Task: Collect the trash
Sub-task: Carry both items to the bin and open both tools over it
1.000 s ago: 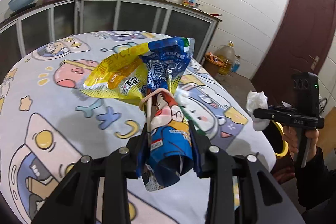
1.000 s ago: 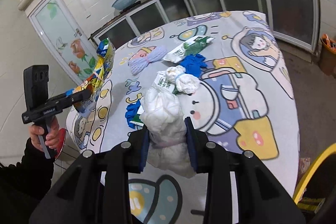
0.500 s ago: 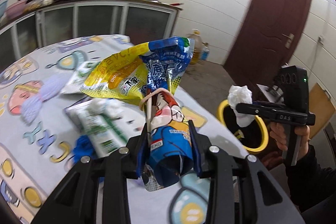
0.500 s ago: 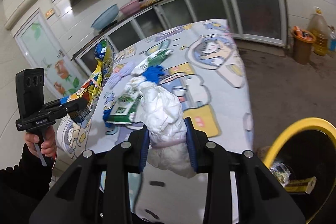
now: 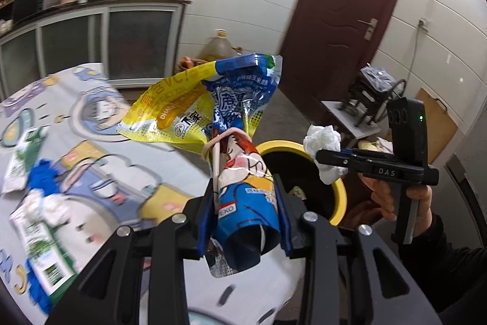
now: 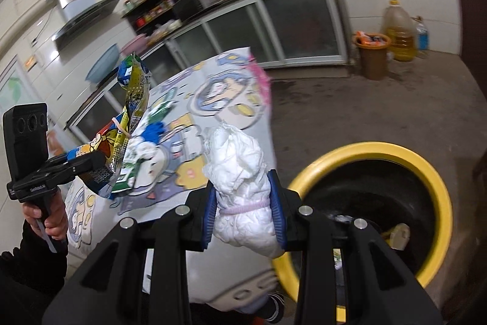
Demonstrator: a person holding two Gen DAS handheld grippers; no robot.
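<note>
My left gripper (image 5: pixel 243 212) is shut on a bundle of snack wrappers (image 5: pixel 219 118), blue and yellow, tied with a rubber band, held above the table edge. My right gripper (image 6: pixel 245 209) is shut on a white tissue wad (image 6: pixel 240 169) bound with a band. It also shows in the left wrist view (image 5: pixel 324 154), over the rim of the yellow trash bin (image 5: pixel 338 194). The bin (image 6: pixel 432 175) stands on the floor to the right of the table, with some trash inside. The left gripper with the wrappers shows in the right wrist view (image 6: pixel 100 163).
The table with a cartoon cloth (image 5: pixel 91 160) holds green-white packets (image 5: pixel 39 249), blue scraps (image 5: pixel 42 175) and white tissue (image 5: pixel 39 203). A brown door (image 5: pixel 344 14), an orange bin (image 6: pixel 373 54), an oil jug (image 6: pixel 398 29) and cabinets (image 6: pixel 268 26) surround the floor.
Both grippers have swung right, away from the table toward the yellow bin. The tissue wad now hangs over the bin's rim. Both grips are unchanged.
</note>
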